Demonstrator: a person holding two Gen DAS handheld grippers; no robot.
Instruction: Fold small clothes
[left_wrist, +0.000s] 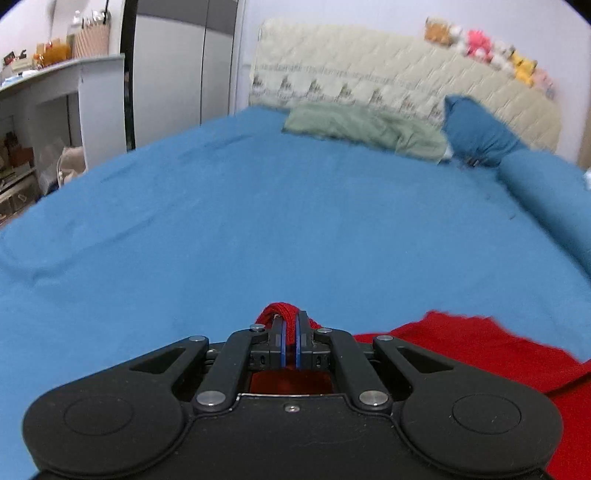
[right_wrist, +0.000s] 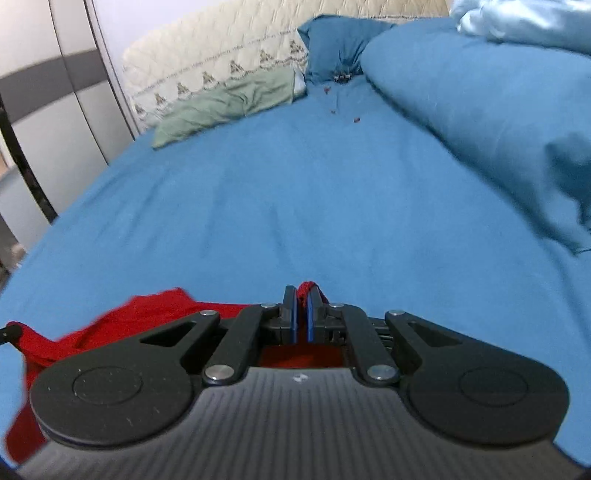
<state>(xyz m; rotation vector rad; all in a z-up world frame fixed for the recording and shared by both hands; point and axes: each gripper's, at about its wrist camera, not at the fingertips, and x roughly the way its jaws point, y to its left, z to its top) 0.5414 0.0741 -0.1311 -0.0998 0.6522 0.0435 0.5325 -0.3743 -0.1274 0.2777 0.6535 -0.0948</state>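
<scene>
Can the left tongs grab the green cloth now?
Probably not yet. The left tongs are shut on the red cloth, and the green cloth lies far across the bed.

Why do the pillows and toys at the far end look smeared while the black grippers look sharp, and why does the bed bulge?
Left wrist view: the gripper is crisp, the toys and green cloth streaked by motion blur. Right wrist view: same, the blue pillow is soft. Both: the fisheye lens bows the bed; the light is even, without glare.

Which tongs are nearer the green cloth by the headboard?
Can't tell. Left tongs and right tongs, both shut on the red garment, sit far across the blue sheet from the green cloth.
</scene>
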